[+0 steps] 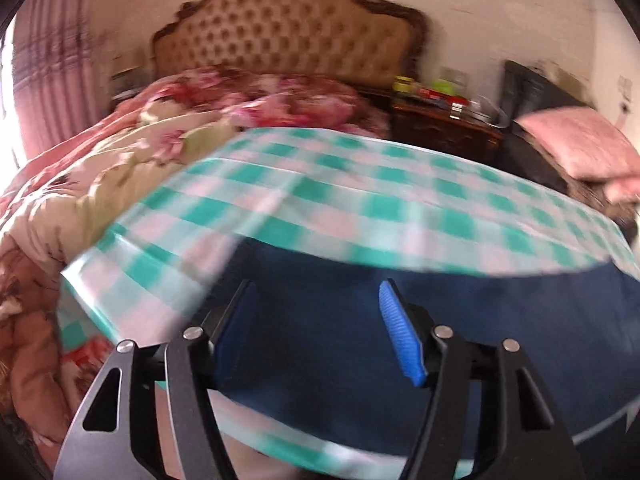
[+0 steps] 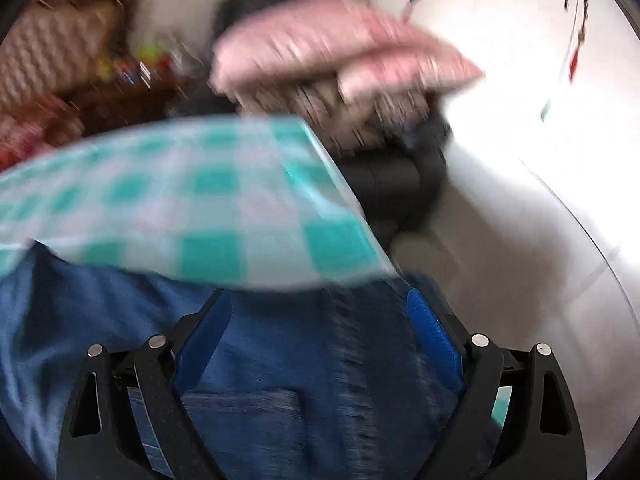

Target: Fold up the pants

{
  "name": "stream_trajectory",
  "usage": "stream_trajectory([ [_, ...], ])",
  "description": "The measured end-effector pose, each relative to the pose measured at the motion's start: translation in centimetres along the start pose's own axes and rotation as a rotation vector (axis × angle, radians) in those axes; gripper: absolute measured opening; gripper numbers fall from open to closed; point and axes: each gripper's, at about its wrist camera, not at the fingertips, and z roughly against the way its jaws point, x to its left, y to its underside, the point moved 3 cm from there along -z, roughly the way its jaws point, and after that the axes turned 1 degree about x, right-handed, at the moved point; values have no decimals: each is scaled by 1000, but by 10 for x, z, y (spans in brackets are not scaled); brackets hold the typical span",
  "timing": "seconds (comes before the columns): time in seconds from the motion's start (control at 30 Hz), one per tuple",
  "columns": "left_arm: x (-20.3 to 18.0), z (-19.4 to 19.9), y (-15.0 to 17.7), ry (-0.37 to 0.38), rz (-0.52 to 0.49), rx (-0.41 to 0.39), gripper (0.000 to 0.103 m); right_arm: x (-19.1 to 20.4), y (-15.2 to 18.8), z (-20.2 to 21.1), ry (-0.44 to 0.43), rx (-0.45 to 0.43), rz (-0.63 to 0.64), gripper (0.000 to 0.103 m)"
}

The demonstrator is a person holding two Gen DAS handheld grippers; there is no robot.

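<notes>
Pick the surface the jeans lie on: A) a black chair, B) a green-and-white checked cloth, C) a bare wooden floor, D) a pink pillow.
B: the jeans lie flat on the checked cloth, which shows beyond them in both views.

**Surroundings of the checked work surface**

A green-and-white checked cloth [image 1: 360, 184] covers the surface in the foreground. Behind it lies a bed with a tufted tan headboard [image 1: 288, 28] framed in dark carved wood, heaped with a floral quilt [image 1: 120, 152] in pink, red and cream. Beside the bed stands a dark wooden nightstand [image 1: 444, 128] bearing small, blurred items. Further right, pink pillows [image 2: 332, 48] rest on a dark chair [image 2: 396, 176]. Pink striped curtains [image 1: 52, 60] hang at far left against a pale wall [image 1: 500, 0]
</notes>
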Motion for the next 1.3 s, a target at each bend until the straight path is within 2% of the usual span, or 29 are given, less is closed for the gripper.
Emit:
stream_trajectory([
  [0.07,-38,8,12,15,-25,10,85,-17,0,-6,49,13,-18,85],
  [0.1,-53,10,16,17,-34,13,88,-27,-1,-6,50,18,-43,85],
  [0.17,-85,21,22,21,-75,-33,101,-50,-4,-1,-14,17,-126,85],
  [0.2,-98,25,25,26,-85,-62,101,-59,-4,2,-45,25,-164,85],
  [0.27,-119,25,28,50,-118,-59,101,-72,-6,17,-28,-14,-195,85],
  [0.37,-145,21,32,29,-189,-37,101,-72,-8,30,-147,-45,-137,85],
  [0.43,-157,22,32,98,-179,-27,101,-60,-5,21,-170,-12,-45,85],
  [0.47,-162,22,32,107,-171,-26,100,-53,-2,12,-142,9,10,85],
  [0.5,-168,23,31,98,-167,-29,99,-49,3,1,-75,25,66,85],
  [0.53,-172,24,31,94,-168,-30,95,-51,8,-15,38,49,106,85],
  [0.57,-178,25,32,98,-168,-24,91,-56,9,-21,67,61,96,85],
  [0.6,-182,25,32,107,-166,-11,90,-64,10,-24,50,71,46,85],
  [0.63,-188,24,35,126,-164,10,88,-78,10,-17,-20,60,-58,85],
  [0.7,-197,24,41,160,-158,36,83,-89,12,6,-93,6,-141,85],
  [0.77,-211,20,53,218,-147,73,63,-83,22,43,-161,-56,-146,85],
  [0.8,-217,20,59,239,-151,82,54,-73,31,59,-200,-67,-137,85],
  [0.83,-229,18,68,286,-161,102,40,-60,41,69,-239,-61,-113,85],
  [0.87,-236,17,74,313,-164,115,33,-43,52,78,-276,-49,-70,85],
  [0.93,-252,16,86,354,-176,133,32,-9,79,97,-307,-54,14,85],
  [1.03,-275,13,105,353,-242,165,32,17,104,107,-359,-50,38,86],
  [1.1,-279,8,114,350,-241,194,32,26,117,100,-340,-2,50,86],
  [1.17,-277,2,120,307,-245,213,32,30,132,85,-297,96,68,88],
  [1.23,-271,4,121,297,-233,210,32,27,139,89,-309,89,56,88],
  [1.3,-266,6,121,284,-229,205,40,26,147,91,-313,107,74,88],
])
